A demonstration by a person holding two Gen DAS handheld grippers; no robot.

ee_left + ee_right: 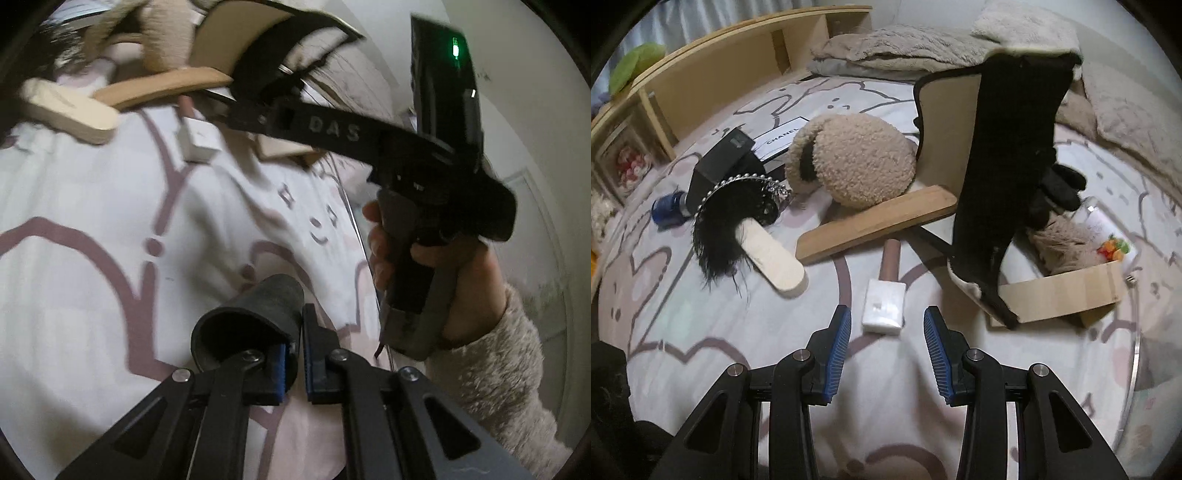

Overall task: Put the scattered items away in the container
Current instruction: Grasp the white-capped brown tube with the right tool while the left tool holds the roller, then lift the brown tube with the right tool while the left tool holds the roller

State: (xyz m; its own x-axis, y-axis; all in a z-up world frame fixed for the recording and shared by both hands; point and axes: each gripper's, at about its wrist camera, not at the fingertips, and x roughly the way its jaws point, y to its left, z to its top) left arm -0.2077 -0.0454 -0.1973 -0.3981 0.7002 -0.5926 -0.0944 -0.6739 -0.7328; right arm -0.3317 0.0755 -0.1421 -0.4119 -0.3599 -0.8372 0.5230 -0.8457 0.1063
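Bottle (884, 295), white-bodied with a brownish cap, lies on the bed (701, 332) straight ahead of the right gripper (886, 354), just beyond its tips and about centred between them; its long axis runs away from the gripper toward the box, cap at the far end. The right jaws stand partly apart with nothing between them, the gap looking a little wider than the bottle, so my guess is a short push forward would bracket it. Left gripper (293, 363) has its jaws pinched nearly together on the wall of a black tube (251, 314), so the right hand is the free one and the nearer. Box (1060, 295), wooden with black straps, sits right of the bottle, already holding a plush and a small jar. Left of the bottle lie a feathered paddle (746, 229), a black case (720, 162) and a blue cap; a curly plush (857, 158) rests on a plank behind it. Soft printed bedding covers the bed, a wooden headboard behind, pillows beyond.
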